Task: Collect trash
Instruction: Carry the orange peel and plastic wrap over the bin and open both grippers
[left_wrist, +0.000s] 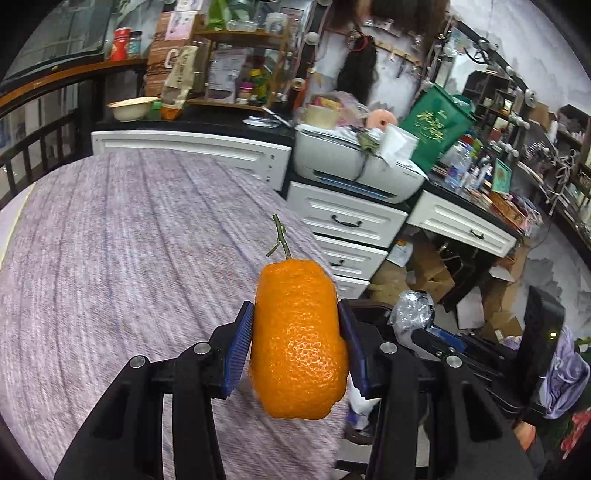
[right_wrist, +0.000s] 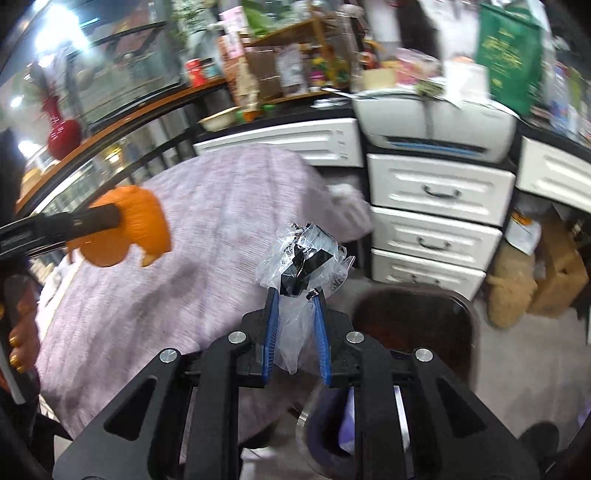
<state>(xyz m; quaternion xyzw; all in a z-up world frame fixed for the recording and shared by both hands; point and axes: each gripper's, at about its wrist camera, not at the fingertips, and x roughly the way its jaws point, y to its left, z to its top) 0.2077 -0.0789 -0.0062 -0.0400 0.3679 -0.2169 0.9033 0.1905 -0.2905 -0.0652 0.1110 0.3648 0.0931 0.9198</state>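
Orange peel (left_wrist: 299, 343) clamped between left gripper (left_wrist: 297, 332) jaws, crumpled plastic wrapper (right_wrist: 301, 258) pinched in right gripper (right_wrist: 295, 314) jaws

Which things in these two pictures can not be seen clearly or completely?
- Bin: right wrist view, blurred; its inside is too dark to see. Left wrist view, the gripper hides it.
- Orange peel: left wrist view, its back is hidden; right wrist view, blurred, partly behind the left gripper.
- Plastic wrapper: its lower end is hidden by the right gripper.
- Counter clutter: right wrist view, blurred.
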